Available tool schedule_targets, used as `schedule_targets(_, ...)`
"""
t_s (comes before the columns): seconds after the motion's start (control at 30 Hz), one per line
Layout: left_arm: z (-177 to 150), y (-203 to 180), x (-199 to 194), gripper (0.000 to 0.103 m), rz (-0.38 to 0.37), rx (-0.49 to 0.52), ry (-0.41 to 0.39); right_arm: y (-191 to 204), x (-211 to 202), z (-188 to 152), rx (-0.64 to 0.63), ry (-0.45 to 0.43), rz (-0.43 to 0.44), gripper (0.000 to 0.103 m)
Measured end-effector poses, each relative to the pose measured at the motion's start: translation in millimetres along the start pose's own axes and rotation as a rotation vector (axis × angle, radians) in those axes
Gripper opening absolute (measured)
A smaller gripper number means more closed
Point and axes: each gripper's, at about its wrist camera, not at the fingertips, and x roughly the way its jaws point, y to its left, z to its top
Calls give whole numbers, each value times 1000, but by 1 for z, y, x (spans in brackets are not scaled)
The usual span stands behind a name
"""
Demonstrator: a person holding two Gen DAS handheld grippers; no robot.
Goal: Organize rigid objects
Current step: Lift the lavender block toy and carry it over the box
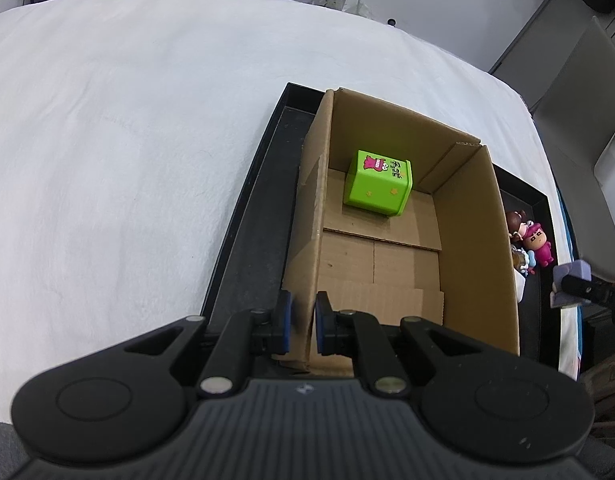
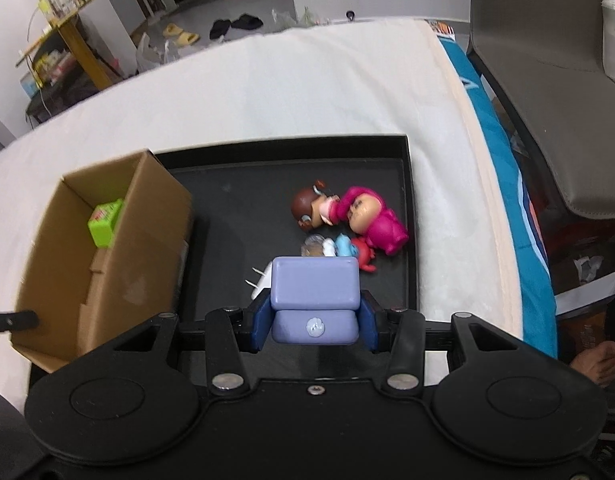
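My left gripper (image 1: 302, 322) is shut on the near left wall of an open cardboard box (image 1: 479, 224), which stands in a black tray (image 1: 243, 236). A green cube (image 1: 379, 188) lies inside the box at its far end. My right gripper (image 2: 314, 320) is shut on a lavender block (image 2: 314, 284) and holds it above the tray (image 2: 235, 216). The box (image 2: 147, 216) with the green cube (image 2: 105, 220) is to its left. The block also shows at the right edge of the left wrist view (image 1: 571, 284).
Several small figurines lie in the tray right of the box: a pink one (image 2: 371, 220), a brown-haired one (image 2: 311, 208) and small blue and red ones (image 2: 353, 252). A white charger (image 2: 263, 280) lies under the block. A white cloth (image 1: 127, 140) covers the table. A grey chair (image 2: 547, 60) stands to the right.
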Motion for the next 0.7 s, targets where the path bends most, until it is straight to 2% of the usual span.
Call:
schedule_targets(0.4,0,1,0,10,-7,-1,0,22,-22,11,31,-111,99,43)
schedule_targets(0.7,-1,4,-1,11,-23,-6,8,56,-27,17,-19,-127,117,43)
